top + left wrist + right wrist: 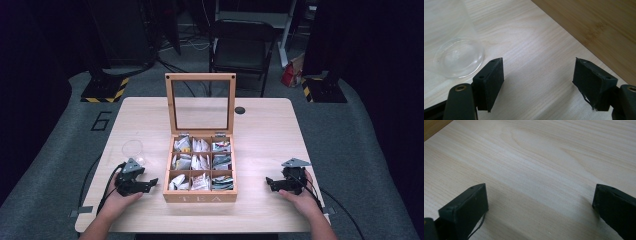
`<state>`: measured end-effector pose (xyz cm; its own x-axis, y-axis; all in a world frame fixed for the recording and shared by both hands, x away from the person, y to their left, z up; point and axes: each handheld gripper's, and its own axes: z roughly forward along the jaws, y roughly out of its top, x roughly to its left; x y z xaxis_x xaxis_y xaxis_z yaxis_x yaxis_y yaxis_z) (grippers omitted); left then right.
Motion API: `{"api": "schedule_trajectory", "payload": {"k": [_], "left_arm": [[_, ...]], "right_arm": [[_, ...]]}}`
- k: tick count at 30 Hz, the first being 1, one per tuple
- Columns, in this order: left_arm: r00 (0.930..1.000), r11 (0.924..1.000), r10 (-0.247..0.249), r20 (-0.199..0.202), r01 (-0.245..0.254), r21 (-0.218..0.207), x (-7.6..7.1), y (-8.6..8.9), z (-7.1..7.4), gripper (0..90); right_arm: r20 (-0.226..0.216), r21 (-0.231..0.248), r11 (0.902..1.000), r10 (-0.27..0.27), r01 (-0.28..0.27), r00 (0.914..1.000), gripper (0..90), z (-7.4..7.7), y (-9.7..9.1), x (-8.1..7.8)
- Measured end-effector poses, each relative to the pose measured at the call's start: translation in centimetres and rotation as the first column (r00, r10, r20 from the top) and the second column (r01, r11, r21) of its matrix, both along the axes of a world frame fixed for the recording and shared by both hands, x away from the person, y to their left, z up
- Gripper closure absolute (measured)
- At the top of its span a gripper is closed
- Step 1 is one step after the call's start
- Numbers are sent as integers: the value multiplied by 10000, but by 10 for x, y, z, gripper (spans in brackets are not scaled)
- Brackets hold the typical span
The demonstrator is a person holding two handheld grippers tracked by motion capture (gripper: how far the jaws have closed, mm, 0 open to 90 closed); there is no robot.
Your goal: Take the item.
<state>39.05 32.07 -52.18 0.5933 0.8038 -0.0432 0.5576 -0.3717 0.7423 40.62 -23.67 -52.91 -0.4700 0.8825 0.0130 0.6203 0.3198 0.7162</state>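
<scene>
The left gripper (150,183) is holding its fingers (489,82) apart, grasping nothing; the right gripper (270,183) is gaping likewise. Both are flanking the open tea box (201,196) by the tabletop's (260,135) near edge, glass (132,150) beyond the left.

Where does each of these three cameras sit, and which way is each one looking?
High view: above the person's side, looking forward and down at the table, the open tea box, both hands and grippers.
Left gripper view: rides the left gripper, looking along its open jaws at the tabletop, a clear glass and the box's side.
Right gripper view: rides the right gripper, open jaws over bare wood.
Shared: the glass in the high and left gripper views.
</scene>
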Motion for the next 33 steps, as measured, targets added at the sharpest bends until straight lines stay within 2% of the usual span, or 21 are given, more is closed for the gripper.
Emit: {"api": "schedule_trajectory", "payload": {"k": [3, 6, 9, 10, 11, 16, 17, 23, 24, 29, 33], "left_arm": [[9999, 9999, 158, 9, -158, 40, -2, 2, 5, 262], [9997, 9993, 226, -28, -225, 295, -4, 2, 8, 304], [9993, 9993, 367, 5, -367, 53, -7, 2, 11, 319], [9992, 9993, 381, -103, -382, -52, -7, 2, 12, 330], [9994, 9994, 346, -36, -346, 31, -7, 3, 13, 335], [9995, 9995, 286, -124, -288, -103, -8, 3, 16, 359], [9994, 9994, 332, -15, -332, -129, -8, 3, 16, 359], [9995, 9995, 250, -177, -253, -189, -9, 3, 18, 364], [9998, 9999, 149, -103, -149, 0, -9, 4, 18, 365], [9996, 9995, 185, -206, -190, -236, -10, 3, 19, 386], [9995, 9995, 198, -236, -203, -242, -10, 3, 21, 395]], "right_arm": [[-1, 2, 10000, 1, -1, 10000, 0, 0, 0, 0], [2, 1, 10000, 4, -4, 10000, 0, 0, 0, 0], [-2, -1, 10000, -2, 2, 10000, 0, 0, 0, 0], [-1, 0, 10000, 0, 0, 10000, 0, 0, 0, 0], [-2, 2, 10000, -3, 3, 10000, 0, 0, 0, 0], [-3, 1, 10000, -2, 2, 10000, 0, 0, 0, 0], [-1, 1, 10000, -5, 5, 10000, 0, 0, 0, 0], [-6, 3, 10000, -10, 10, 10000, 0, 0, 0, 0], [0, 1, 10000, 2, -2, 10000, 0, 0, 0, 0], [-5, 3, 10000, 2, -2, 10000, 0, 0, 0, 0], [-3, 4, 10000, -3, 3, 10000, 0, 0, 0, 0]]}}
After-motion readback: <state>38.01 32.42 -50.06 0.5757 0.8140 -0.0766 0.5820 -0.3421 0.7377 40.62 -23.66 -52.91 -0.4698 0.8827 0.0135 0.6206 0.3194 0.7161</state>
